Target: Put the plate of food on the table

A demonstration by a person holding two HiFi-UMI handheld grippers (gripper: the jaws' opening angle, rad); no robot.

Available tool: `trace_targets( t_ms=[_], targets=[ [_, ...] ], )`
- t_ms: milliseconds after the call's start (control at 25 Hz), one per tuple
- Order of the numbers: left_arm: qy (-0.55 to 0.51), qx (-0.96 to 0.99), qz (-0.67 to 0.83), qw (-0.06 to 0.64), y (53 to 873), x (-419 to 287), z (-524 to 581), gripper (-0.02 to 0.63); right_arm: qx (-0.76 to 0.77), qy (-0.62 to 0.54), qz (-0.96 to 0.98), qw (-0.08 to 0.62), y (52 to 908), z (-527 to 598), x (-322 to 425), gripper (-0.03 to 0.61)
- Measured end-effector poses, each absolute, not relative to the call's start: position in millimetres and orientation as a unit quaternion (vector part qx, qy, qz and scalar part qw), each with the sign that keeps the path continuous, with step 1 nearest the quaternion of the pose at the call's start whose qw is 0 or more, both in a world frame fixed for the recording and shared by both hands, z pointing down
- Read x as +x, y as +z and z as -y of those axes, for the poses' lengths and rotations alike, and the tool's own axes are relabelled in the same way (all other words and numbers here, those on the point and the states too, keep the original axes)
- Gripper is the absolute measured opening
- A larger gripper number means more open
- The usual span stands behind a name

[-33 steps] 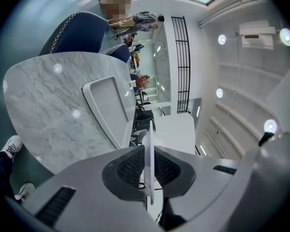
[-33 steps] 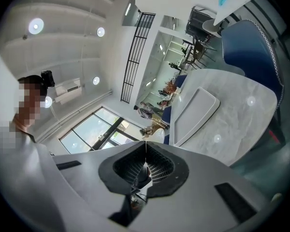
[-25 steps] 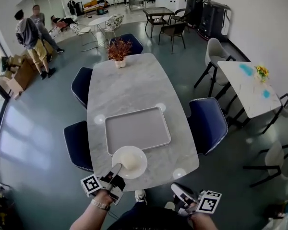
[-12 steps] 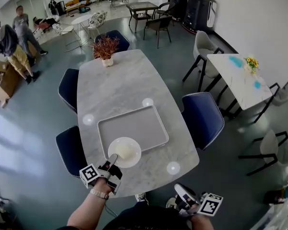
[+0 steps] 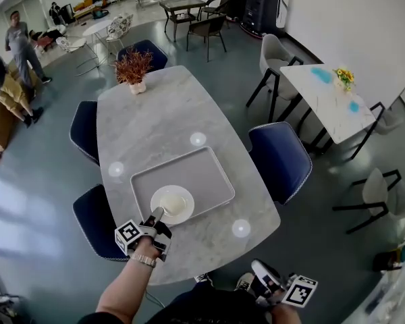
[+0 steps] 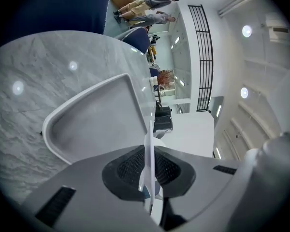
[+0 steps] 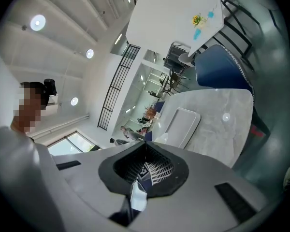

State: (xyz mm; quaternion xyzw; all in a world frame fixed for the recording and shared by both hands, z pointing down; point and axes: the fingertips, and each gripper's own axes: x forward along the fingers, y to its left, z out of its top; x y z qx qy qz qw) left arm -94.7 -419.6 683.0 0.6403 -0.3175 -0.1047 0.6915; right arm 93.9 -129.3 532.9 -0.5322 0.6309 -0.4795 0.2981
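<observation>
The left tongs [image 5: 158,213] are clenched on the near rim of the round white plate [image 5: 172,203], which carries a pale mound of food. The right tongs [image 5: 259,270] hang shut and empty at the lower right, off the bench edge.

The plate is over the near corner of the grey rectangular tray [image 5: 192,171] on the oval grey marble bench [image 5: 155,117] — whether it rests there yet, I cannot tell. I judge the task nearly done: only settling the plate and letting go remain.

Beyond the tray, the bench carries only a potted reddish plant [image 5: 133,69] at its far end. Dark blue chairs [image 5: 280,157] flank it — people [image 5: 17,42] stand at upper left.
</observation>
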Motion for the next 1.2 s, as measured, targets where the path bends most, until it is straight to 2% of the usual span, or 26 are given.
trace_targets(
  t_ms=[1200],
  targets=[
    [-0.061, 0.619, 0.371, 0.69, 742, -61, 493, 0.029, -0.573, -0.49, -0.584, 0.301, 549, 108, 102, 0.011]
  ],
)
